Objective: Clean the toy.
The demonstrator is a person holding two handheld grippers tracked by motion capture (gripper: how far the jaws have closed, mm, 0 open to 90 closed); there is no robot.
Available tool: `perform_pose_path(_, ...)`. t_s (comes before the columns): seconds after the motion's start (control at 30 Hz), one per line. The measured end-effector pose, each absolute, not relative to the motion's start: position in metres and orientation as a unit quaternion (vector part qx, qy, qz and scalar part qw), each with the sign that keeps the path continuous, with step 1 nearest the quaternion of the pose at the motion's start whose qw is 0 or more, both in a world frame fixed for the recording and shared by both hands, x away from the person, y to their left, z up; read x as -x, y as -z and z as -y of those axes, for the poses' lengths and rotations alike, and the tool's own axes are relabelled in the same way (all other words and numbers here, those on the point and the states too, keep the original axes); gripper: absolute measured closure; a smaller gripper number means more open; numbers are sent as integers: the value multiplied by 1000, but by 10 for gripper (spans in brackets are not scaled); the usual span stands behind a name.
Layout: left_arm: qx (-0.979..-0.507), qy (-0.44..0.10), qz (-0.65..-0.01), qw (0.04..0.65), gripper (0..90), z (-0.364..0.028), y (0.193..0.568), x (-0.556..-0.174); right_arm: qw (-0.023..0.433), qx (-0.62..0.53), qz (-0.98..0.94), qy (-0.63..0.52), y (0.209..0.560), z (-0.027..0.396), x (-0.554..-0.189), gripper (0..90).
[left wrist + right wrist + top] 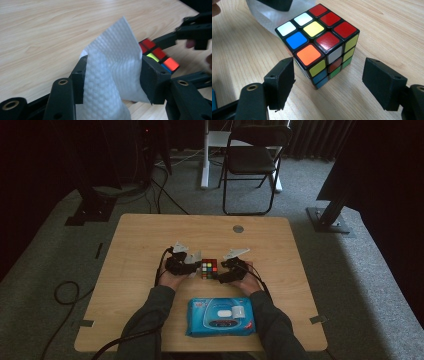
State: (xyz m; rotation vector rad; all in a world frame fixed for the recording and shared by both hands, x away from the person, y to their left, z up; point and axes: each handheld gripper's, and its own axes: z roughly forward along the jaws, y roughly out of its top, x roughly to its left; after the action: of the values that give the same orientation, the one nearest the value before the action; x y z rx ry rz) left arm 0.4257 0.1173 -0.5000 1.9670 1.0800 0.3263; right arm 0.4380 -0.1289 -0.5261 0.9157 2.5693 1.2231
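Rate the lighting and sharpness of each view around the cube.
High view: dim, dark at the edges, soft; cube small but readable. Left gripper view: bright, wipe close and slightly soft, cube behind it blurred. Right gripper view: well lit, cube sharp, mild glare on its red stickers, near jaws a little soft.

room dim, edges in deep shadow. floor [350, 270]: grey carpet. light wood table [150, 235] at centre, round grommet [238, 228] near its far edge. black folding chair [252, 157] beyond table, beside a white post [205, 155]. black stand bases [92, 210] left and right. cables [65, 295] trail across floor.
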Motion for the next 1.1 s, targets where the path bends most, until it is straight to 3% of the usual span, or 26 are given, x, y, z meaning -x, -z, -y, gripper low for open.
perform_pose_path(0.23, -786, -144, -449, 400, 517, -131, 506, -421, 75, -309, -856, -407, 526, 131, -438, 253)
perform_pose_path(0.4, -797, -163, -455, 362, 438, -137, 511, -417, 76, -308, -857, -406, 527, 131, -439, 253)
perform_pose_path(0.67, -827, -164, -446, 301, 441, -130, 529, -415, 74, -310, -858, -402, 528, 130, -439, 253)
perform_pose_path(0.77, -826, -159, -447, 303, 480, -130, 531, -414, 75, -309, -858, -402, 529, 130, -439, 253)
perform_pose_path(0.97, -829, -144, -435, 320, 829, -131, 525, -413, 73, -311, -858, -402, 530, 130, -440, 254)
perform_pose_path(1.1, -823, -144, -427, 347, 865, -131, 516, -412, 73, -310, -858, -402, 530, 130, -440, 254)
